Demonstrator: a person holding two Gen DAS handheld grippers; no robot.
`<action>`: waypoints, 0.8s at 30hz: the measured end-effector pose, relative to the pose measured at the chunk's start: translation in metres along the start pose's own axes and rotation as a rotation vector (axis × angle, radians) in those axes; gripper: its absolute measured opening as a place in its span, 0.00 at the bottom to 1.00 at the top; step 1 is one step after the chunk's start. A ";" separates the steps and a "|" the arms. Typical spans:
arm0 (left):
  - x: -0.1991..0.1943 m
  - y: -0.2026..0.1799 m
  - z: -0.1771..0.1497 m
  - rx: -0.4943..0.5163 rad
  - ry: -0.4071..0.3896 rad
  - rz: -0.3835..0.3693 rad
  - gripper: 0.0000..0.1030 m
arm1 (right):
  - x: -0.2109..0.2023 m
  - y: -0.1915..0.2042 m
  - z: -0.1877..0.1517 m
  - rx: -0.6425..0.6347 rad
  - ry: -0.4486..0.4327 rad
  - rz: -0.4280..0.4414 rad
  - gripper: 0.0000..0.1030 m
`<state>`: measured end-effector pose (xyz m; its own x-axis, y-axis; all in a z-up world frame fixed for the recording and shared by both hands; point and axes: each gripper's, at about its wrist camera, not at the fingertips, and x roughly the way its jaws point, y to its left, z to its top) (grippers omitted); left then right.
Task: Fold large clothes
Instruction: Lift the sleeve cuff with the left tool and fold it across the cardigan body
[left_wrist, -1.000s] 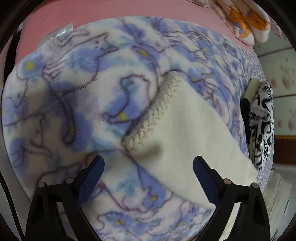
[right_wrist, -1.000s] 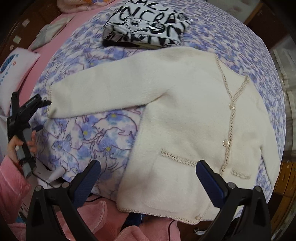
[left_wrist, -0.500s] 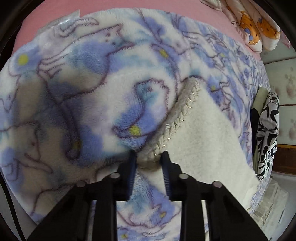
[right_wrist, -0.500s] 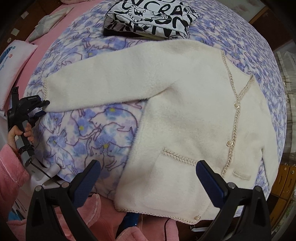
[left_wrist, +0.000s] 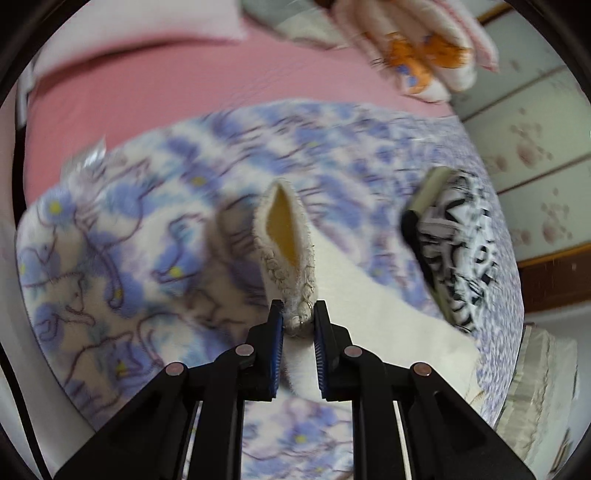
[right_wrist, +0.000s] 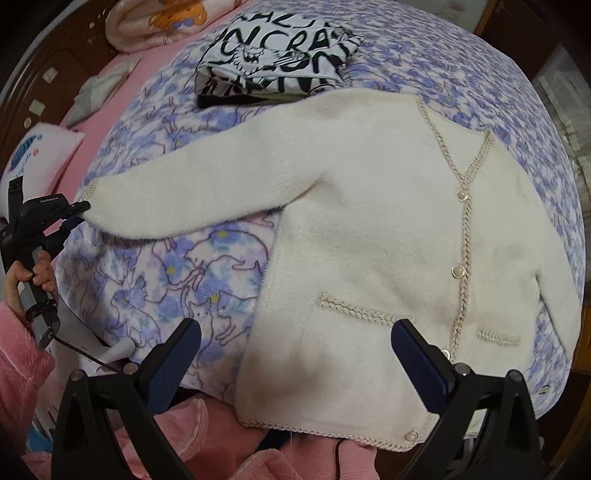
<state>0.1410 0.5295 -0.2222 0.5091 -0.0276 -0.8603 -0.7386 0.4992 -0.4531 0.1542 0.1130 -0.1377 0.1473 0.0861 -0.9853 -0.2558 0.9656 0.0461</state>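
While the right claw (right_wrist: 295, 354) gapes empty, the left claw (left_wrist: 298, 325) pinches the cardigan's cuff (left_wrist: 291, 291).

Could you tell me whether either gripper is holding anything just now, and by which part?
The left gripper has just closed on the cream cardigan's sleeve cuff, pinching its braided edge. The right gripper is open, holding nothing.

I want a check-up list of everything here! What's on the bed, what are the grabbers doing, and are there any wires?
Surface: purple cat-print blanket over a pink sheet.
Job's things: cream cardigan lying flat, buttoned, one sleeve stretched out.
Clutter: folded black-and-white printed garment; pillows at the bed's edge.
Grippers: left gripper has just been closing and pinches the sleeve cuff; right gripper open, above the cardigan's hem.
Cables: black cable trailing from the left gripper.
Surroundings: wooden headboard, patterned wall.
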 end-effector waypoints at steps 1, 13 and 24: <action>-0.009 -0.013 -0.003 0.014 -0.010 -0.010 0.12 | -0.002 -0.006 -0.001 0.007 -0.006 0.007 1.00; -0.102 -0.212 -0.097 0.292 -0.156 -0.205 0.12 | -0.025 -0.140 -0.028 0.101 -0.117 0.101 1.00; -0.062 -0.378 -0.265 0.562 -0.033 -0.331 0.12 | -0.011 -0.273 -0.044 0.259 -0.180 0.085 1.00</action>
<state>0.2713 0.1126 -0.0594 0.6899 -0.2352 -0.6846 -0.2017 0.8458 -0.4939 0.1800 -0.1619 -0.1464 0.3081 0.1891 -0.9324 -0.0264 0.9814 0.1903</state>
